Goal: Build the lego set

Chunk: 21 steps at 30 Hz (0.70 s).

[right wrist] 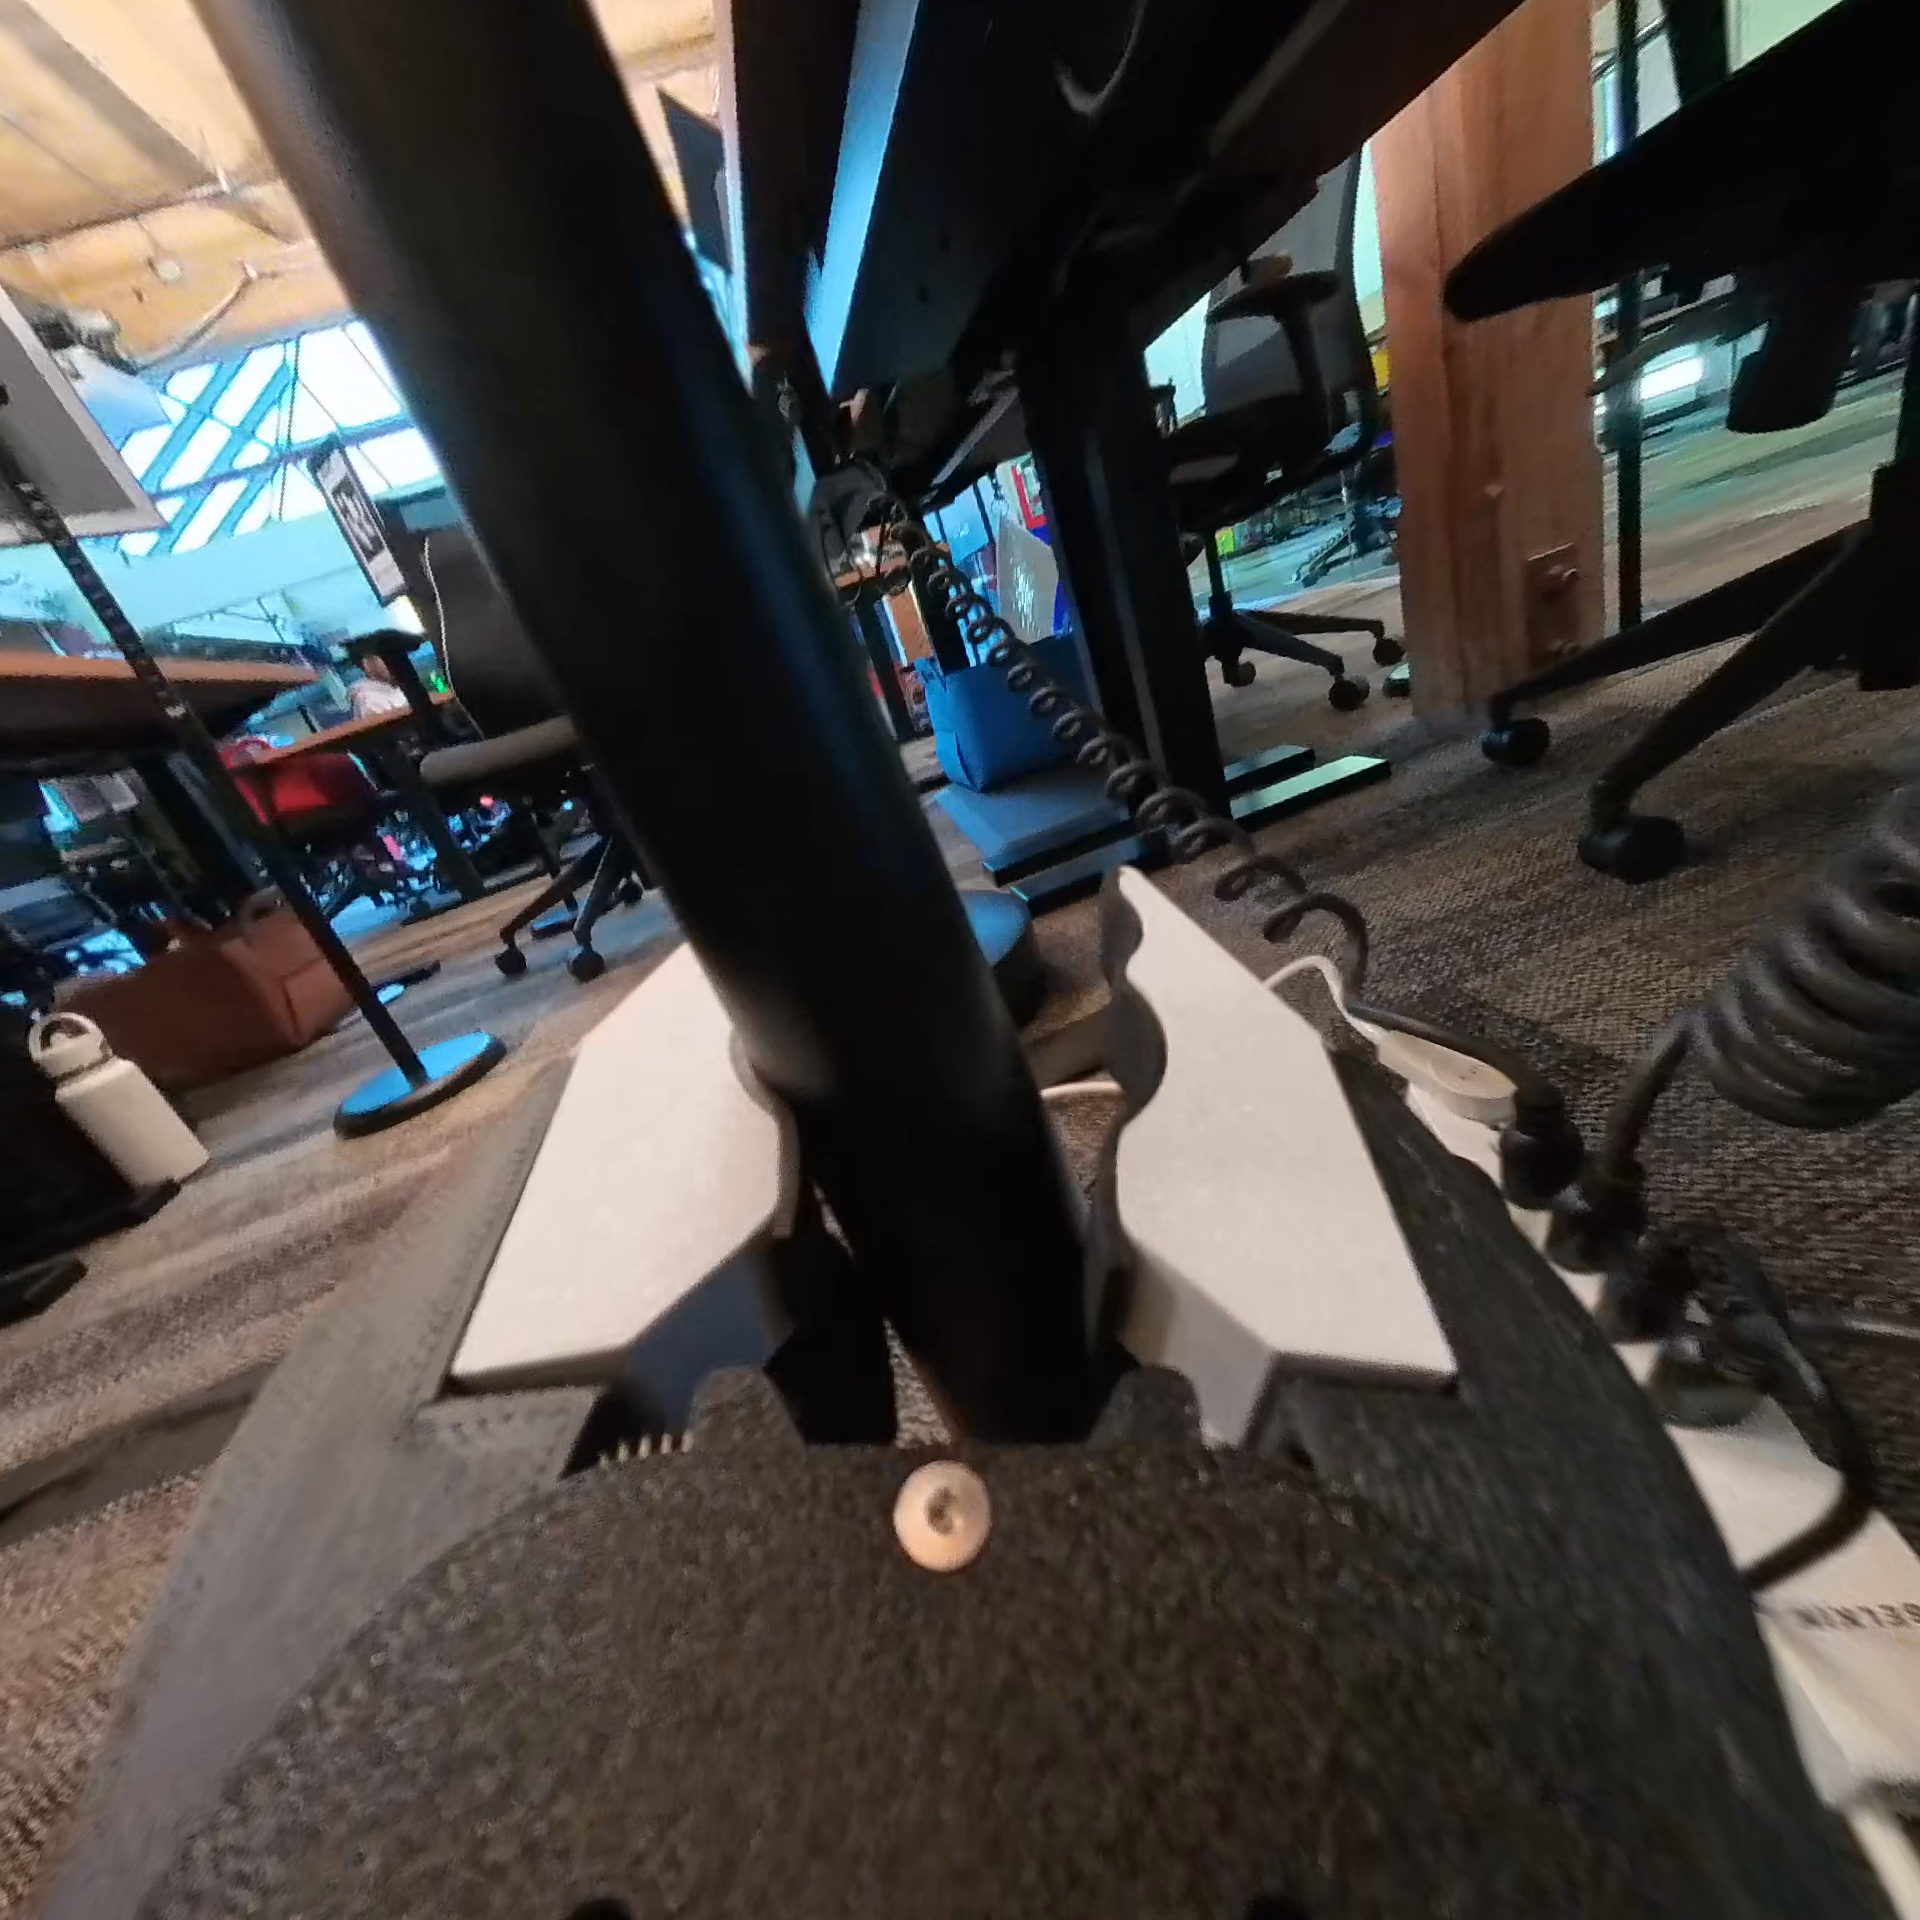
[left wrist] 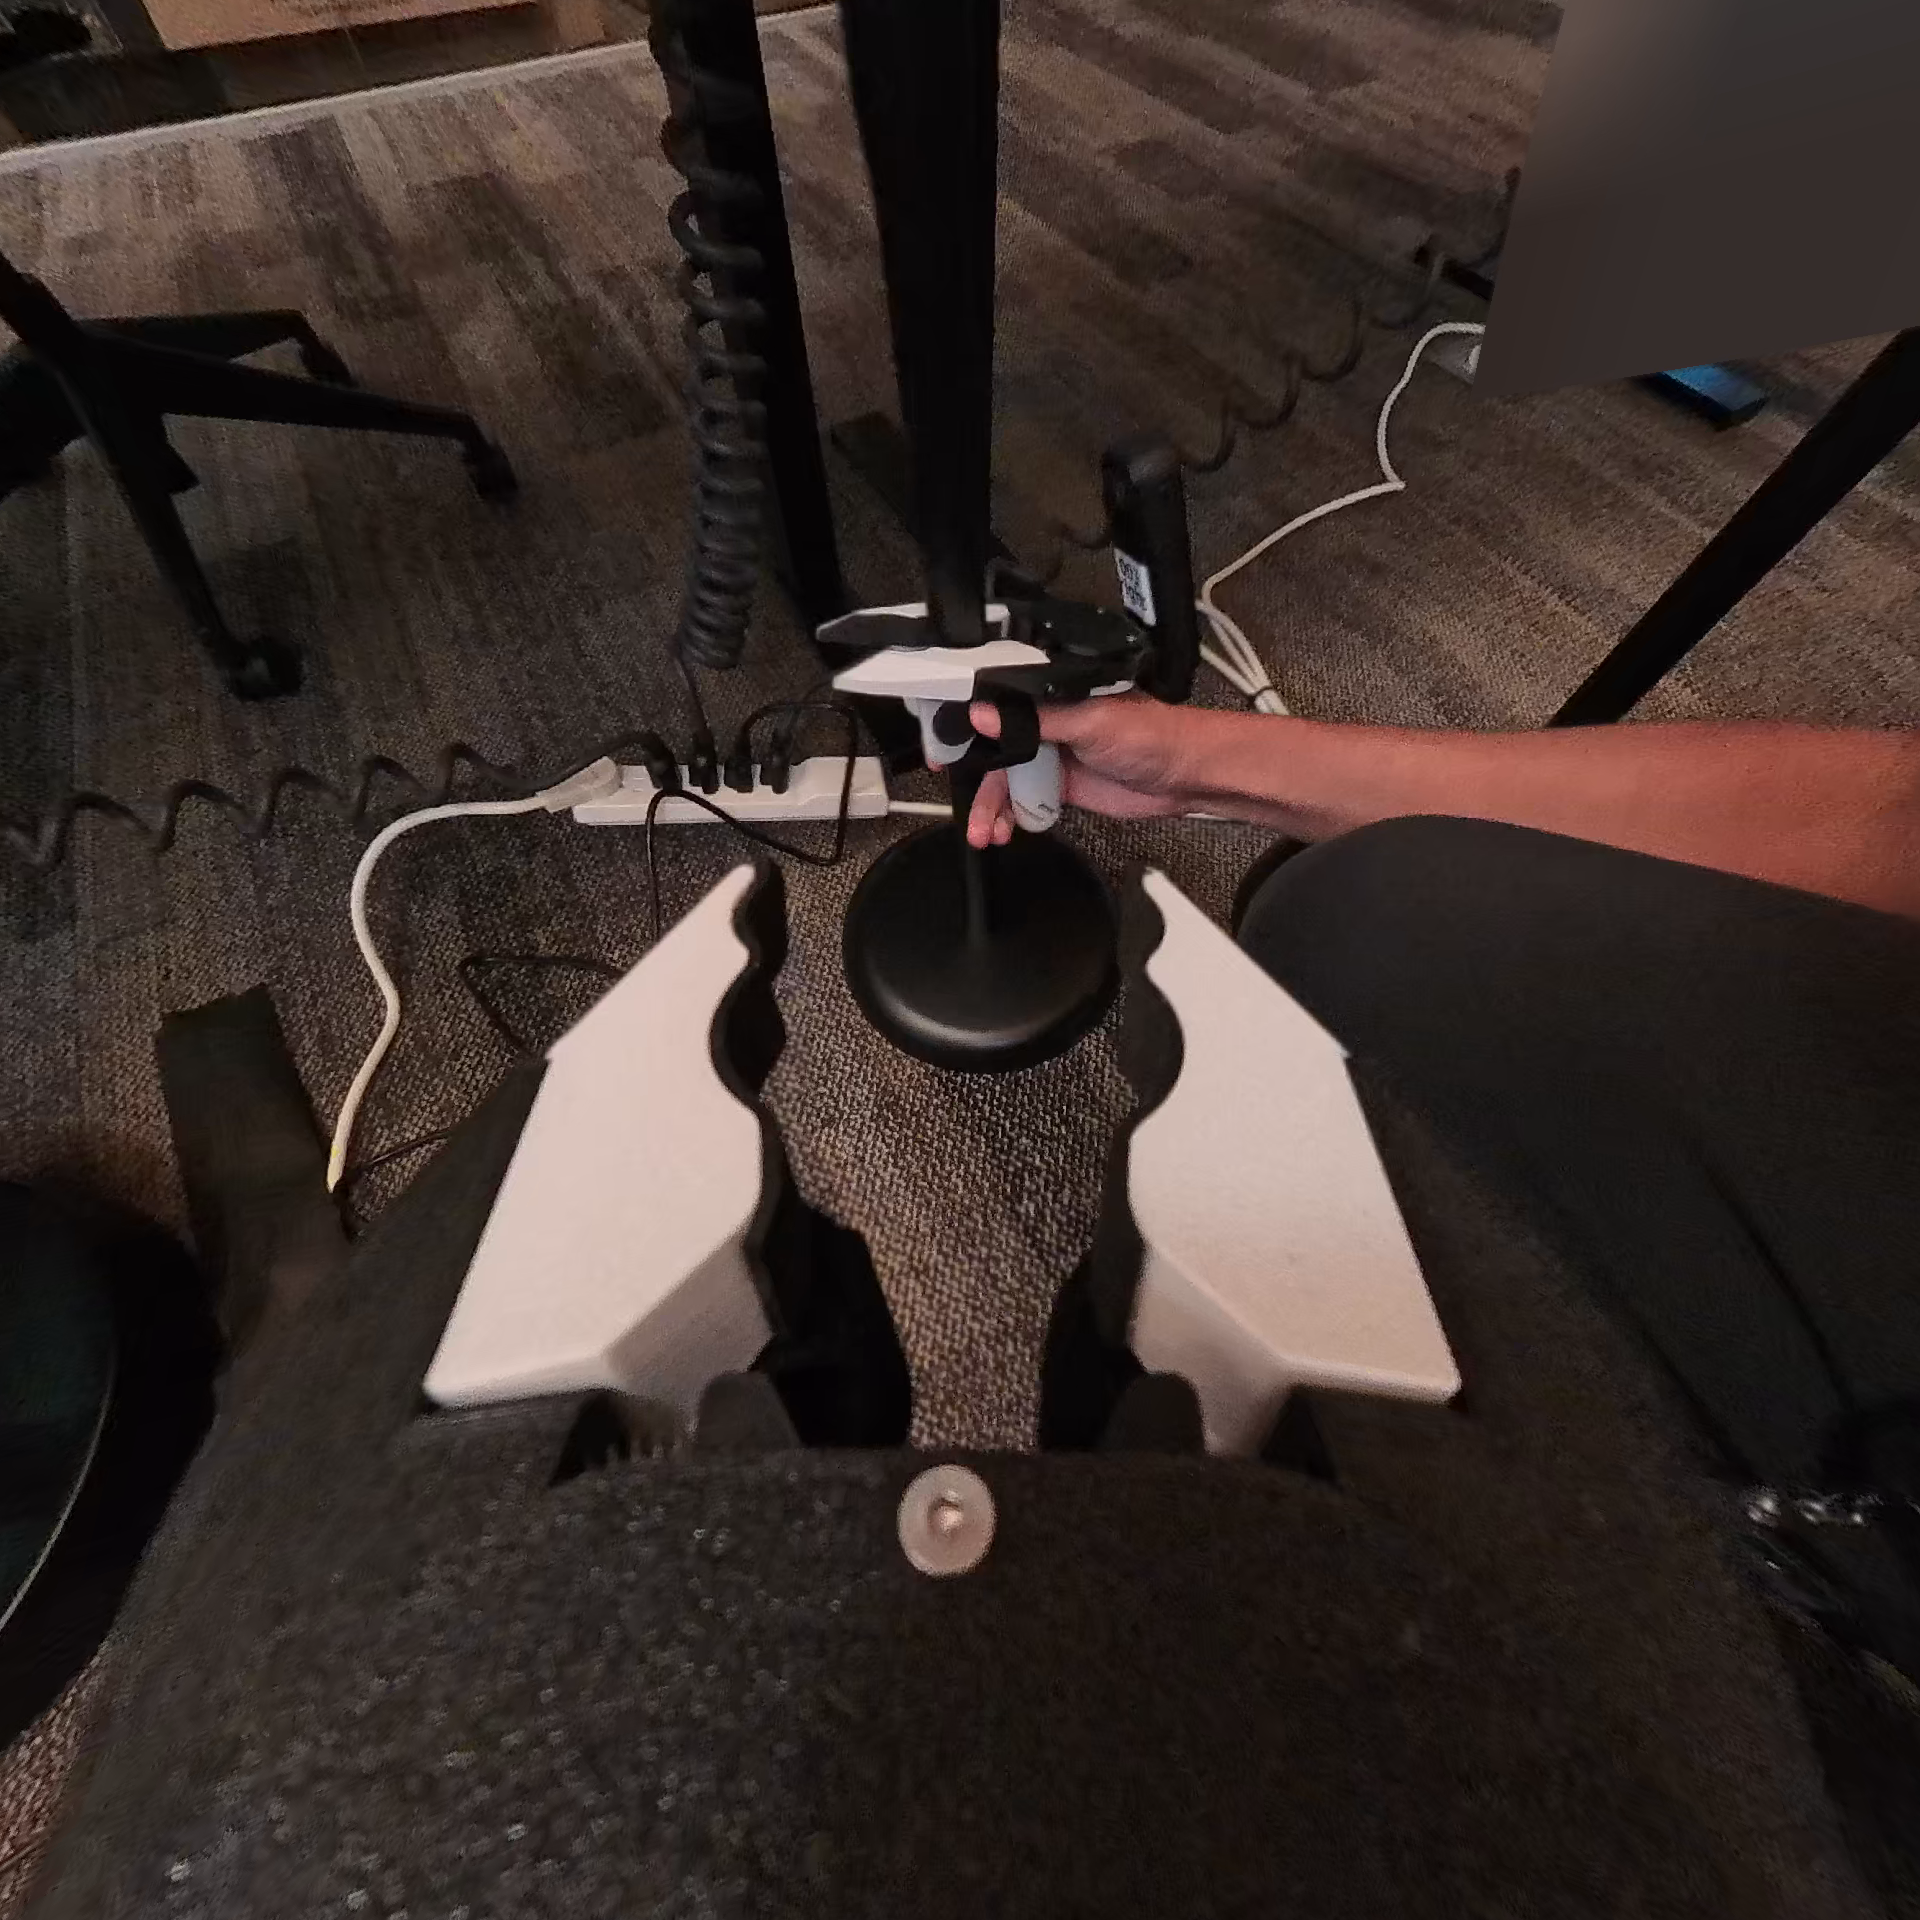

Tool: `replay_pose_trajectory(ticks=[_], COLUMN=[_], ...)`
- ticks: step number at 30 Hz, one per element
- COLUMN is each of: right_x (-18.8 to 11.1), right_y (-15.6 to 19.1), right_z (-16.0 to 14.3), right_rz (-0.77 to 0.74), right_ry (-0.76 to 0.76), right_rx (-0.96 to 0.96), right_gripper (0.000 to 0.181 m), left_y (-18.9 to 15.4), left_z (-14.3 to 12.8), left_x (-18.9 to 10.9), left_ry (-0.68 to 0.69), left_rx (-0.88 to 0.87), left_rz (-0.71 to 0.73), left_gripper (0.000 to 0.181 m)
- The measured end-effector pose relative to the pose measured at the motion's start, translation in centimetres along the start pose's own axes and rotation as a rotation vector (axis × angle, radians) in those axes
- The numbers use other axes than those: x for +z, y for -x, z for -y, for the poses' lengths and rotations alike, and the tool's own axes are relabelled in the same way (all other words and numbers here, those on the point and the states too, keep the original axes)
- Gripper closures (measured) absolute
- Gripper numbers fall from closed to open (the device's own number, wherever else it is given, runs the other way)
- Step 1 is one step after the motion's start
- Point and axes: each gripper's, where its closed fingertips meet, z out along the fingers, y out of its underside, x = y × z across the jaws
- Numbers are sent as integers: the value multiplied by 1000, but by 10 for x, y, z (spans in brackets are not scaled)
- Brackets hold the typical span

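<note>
Looking down on mottled brown carpet (left wrist: pixel 1039 260) under a desk, with a dark trouser leg (left wrist: pixel 1610 1039) filling the right side and a black chair base (left wrist: pixel 208 436) off to the far left. Seeing no lego in either view. Facing a tall black pole (left wrist: pixel 935 364) planted in a round black foot (left wrist: pixel 982 951). Holding the left gripper (left wrist: pixel 951 894) spread wide, pinching nothing, just above that foot. Reaching in with a bare hand (left wrist: pixel 1101 764) to set the right gripper (left wrist: pixel 914 649) around the pole. Closer up, straddling the pole (right wrist: pixel 727 727) with the right gripper (right wrist: pixel 894 935), one pad touching it, the other just beside; cannot tell whether squeezed tight. Noting behind the foot a white power strip (left wrist: pixel 727 795) with black plugs, a coiled black cable (left wrist: pixel 717 416) hanging above it, and a white cord (left wrist: pixel 379 987) trailing leftward.
</note>
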Motion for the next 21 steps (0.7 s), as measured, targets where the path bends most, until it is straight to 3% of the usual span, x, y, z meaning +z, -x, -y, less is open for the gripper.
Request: replay_pose_trajectory(ticks=[3,8,10,16,21], right_x=[12,32,40,76,91], right_y=[14,41,51,80,126], right_z=[2,-6,-1,86,104], right_rz=[41,51,42,60,200], right_ry=[-13,62,56,59,121], right_rx=[33,19,7,-94,-67], right_gripper=[119,108,104,97,93], left_y=[-9,-5,-10,-23,-37], left_z=[15,85,91,92,123], left_x=[1,7,7,-15,-50], left_ry=[-39,-200,-229,-294,-346], left_rx=[29,144,108,150,240], left_rz=[-31,-23,-47,3,4], left_gripper=[120,120,118,125,123])
